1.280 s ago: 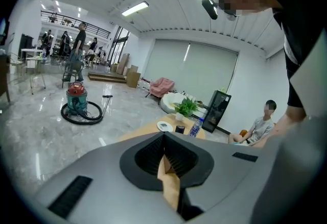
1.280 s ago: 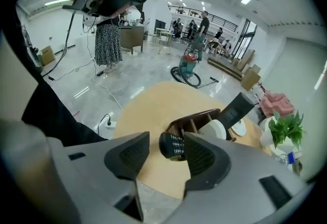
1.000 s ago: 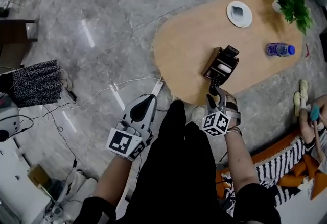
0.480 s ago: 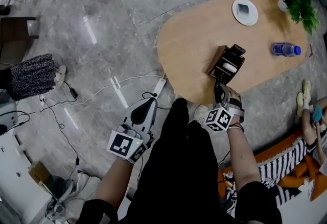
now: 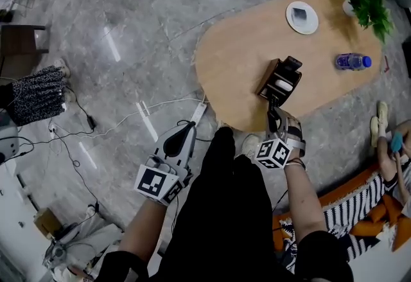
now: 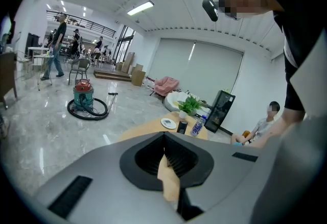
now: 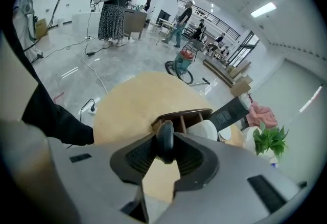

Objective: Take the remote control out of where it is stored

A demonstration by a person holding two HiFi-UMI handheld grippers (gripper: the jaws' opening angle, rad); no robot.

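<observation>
Closing right gripper (image 7: 165, 152) jaws flank, seemingly pinch, the remote control (image 7: 164, 138).

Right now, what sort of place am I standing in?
Probably a large open-plan office or lobby lounge: a polished stone floor, a wooden table with a plant, and farther back a vacuum and people among desks and chairs.

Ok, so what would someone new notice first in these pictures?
Probably the right gripper at the near edge of the oval wooden table, its jaws closing on the dark remote control that sticks out of a brown holder. Next, the green plant and blue-capped water bottle at the table's right end.
</observation>
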